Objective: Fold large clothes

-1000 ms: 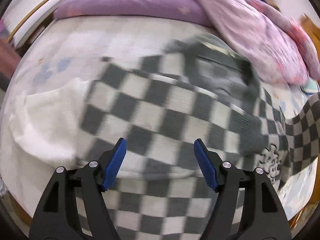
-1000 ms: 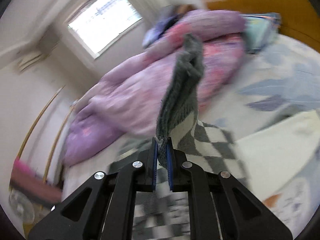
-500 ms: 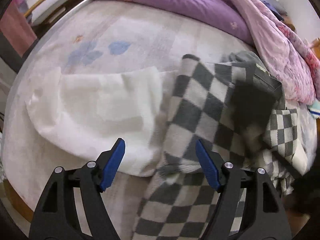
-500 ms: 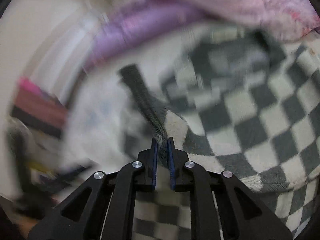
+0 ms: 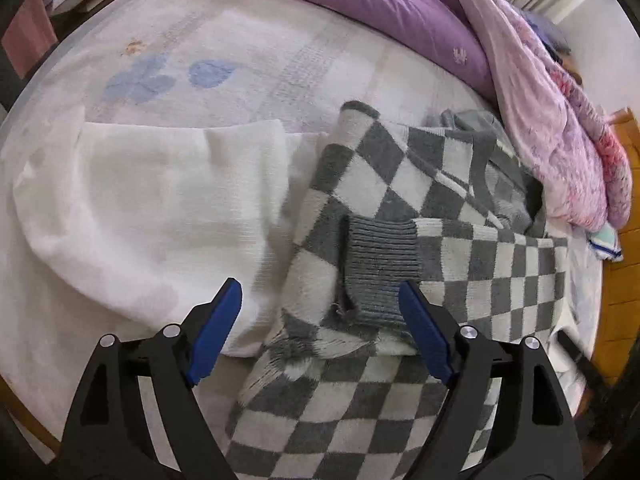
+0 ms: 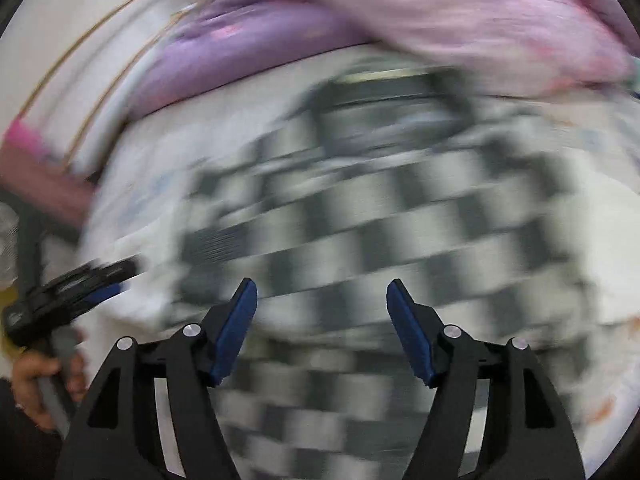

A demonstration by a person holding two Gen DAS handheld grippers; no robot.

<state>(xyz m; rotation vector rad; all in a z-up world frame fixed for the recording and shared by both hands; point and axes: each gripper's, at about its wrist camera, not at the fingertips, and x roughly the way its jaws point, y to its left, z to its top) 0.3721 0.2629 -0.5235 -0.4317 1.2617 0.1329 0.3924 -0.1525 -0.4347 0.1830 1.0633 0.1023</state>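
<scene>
2 opening claws, left (image 5: 320, 320) and right (image 6: 322, 312), empty above checkered sweater (image 5: 480, 272), its orientation unclear.

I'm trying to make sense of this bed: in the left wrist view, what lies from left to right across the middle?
White knit garment → checkered grey-and-white sweater → pink floral quilt → orange wooden furniture.

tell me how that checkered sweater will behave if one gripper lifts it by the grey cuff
Probably floppy: the checkered sweater already lies in soft folds, so it would likely sag from the grey cuff. Its thick, fuzzy knit suggests some weight and little slipperiness. The ribbed cuff may stretch.
</scene>
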